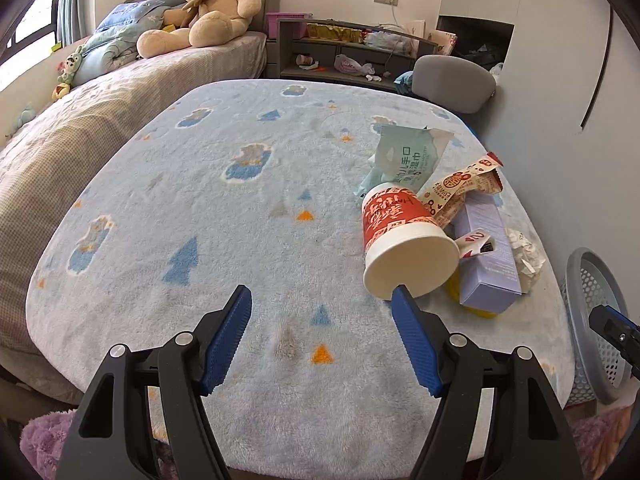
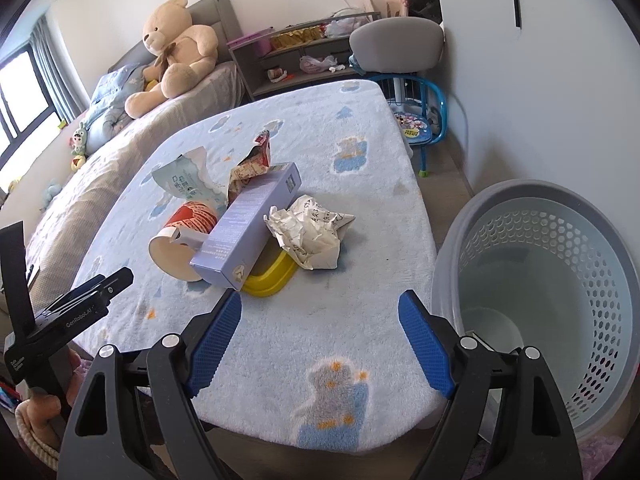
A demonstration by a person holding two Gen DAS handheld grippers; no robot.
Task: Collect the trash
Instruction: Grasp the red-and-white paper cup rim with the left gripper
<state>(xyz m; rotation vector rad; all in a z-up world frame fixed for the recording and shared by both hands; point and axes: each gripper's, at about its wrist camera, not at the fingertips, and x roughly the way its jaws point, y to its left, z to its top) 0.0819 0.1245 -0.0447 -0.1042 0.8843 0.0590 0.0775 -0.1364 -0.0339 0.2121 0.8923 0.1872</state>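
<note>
The cup (image 1: 404,240) lies on its side, mouth toward the left gripper (image 1: 322,300), the nearer one. Both it and the right gripper (image 2: 320,304) gape wide, empty.

Left gripper (image 1: 322,294): jaws spread wide, nothing between the blue ribbed pads (image 1: 228,338). Both black finger arms symmetric in the left wrist view, tips angled downward and forward. Right pad tip overlaps the rim of a cup in the picture; contact cannot be told.

Right gripper (image 2: 320,300): jaws also wide apart, gap empty, blue pads (image 2: 426,342) facing each other, pointed downward.

Cross views: in the right wrist view the left gripper's black body shows at the left edge, with the person's hand (image 2: 44,400) wrapped around its handle below. In the left wrist view a dark part of the right gripper shows at the right edge.
</note>
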